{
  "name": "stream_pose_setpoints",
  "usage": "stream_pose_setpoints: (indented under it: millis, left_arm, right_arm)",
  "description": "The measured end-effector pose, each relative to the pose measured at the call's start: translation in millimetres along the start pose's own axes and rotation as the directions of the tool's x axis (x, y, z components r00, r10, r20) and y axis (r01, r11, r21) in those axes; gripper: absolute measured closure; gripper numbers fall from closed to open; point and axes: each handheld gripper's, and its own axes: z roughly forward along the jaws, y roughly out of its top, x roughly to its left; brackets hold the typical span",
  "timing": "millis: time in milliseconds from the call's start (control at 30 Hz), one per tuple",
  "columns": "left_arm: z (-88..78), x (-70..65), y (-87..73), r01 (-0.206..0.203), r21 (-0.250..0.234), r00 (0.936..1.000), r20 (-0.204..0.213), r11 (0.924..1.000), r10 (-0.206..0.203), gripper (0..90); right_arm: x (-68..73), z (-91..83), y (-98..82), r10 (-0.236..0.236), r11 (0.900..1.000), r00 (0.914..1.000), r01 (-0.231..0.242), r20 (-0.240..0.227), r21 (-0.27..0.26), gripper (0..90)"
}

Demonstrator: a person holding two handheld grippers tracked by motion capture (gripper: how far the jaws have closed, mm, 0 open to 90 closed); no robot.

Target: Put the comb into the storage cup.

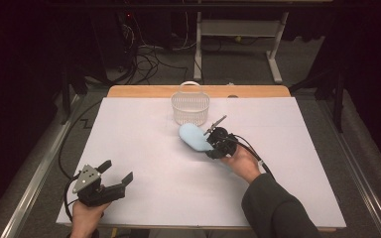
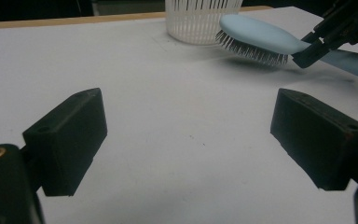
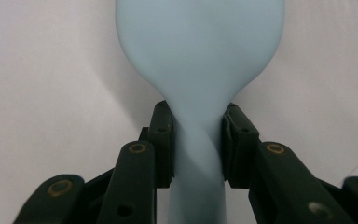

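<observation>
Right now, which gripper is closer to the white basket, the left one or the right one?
The right. The right gripper holds the blue hairbrush by its handle just in front of the white basket. The left gripper sits open far back near the table's near-left corner.

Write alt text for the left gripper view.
A light blue hairbrush, bristles down, is held by its handle above a white table by the right gripper, beside a white basket. In front, the left gripper stands open and empty.
</observation>
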Motion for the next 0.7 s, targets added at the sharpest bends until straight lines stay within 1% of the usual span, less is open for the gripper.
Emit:
stream_pose_setpoints:
  millis: [33,67,100,233,367,433,467,567,633,700]
  left_arm:
    - [-0.2,0.0,-0.2,0.001,0.0,1.0,-0.002,1.0,-0.001,9.9]
    - [-0.2,0.0,-0.2,0.002,0.001,1.0,-0.001,1.0,-0.002,9.9]
    - [-0.2,-0.3,-0.3,0.002,0.0,1.0,-0.001,1.0,-0.002,9.9]
    - [0.5,-2.0,0.5,-0.004,0.0,1.0,0.005,1.0,0.004,10.0]
    - [1.5,-3.2,1.3,-0.002,0.0,1.0,0.006,1.0,0.002,9.9]
    - [1.5,-3.3,1.4,0.002,-0.002,1.0,0.005,1.0,-0.002,9.9]
    - [1.3,-3.0,1.4,0.006,-0.005,1.0,0.002,1.0,-0.006,9.9]
    - [1.3,-2.2,1.0,0.018,-0.007,0.9998,0.001,0.9998,-0.018,9.9]
    - [1.6,-3.2,1.5,0.016,-0.007,0.9999,0.003,0.9999,-0.016,9.9]
    - [1.8,-5.3,2.4,0.008,-0.004,0.9999,0.007,1.0,-0.008,9.9]
  right_arm:
    - [0.6,-2.2,-0.7,-0.005,1.0,1.0,0.005,-0.002,-0.008,70.4]
    - [1.8,-5.1,-2.1,0.003,1.0,1.0,-0.003,-0.009,-0.015,70.4]
    - [1.6,-6.6,-2.9,-0.006,1.0,0.9999,0.006,-0.009,-0.02,70.4]
    - [2.1,-15.8,-8.8,-0.004,0.999,0.9999,0.004,-0.011,-0.034,70.4]
    - [-0.4,-25.8,-16.4,0.015,0.999,0.9998,-0.015,-0.012,-0.052,70.3]
    - [-1.1,-31.3,-20.6,0.022,0.998,0.9997,-0.022,-0.007,-0.053,70.3]
    - [-2.0,-34.1,-22.7,0.016,0.998,0.9998,-0.017,-0.007,-0.059,70.3]
    - [-2.9,-44.1,-29.2,0.025,0.997,0.9997,-0.025,0.0,-0.071,70.3]
    - [-2.6,-49.9,-33.6,0.028,0.997,0.9996,-0.028,0.002,-0.076,70.3]
    - [-2.0,-54.9,-38.6,0.021,0.996,0.9998,-0.02,0.006,-0.082,70.3]
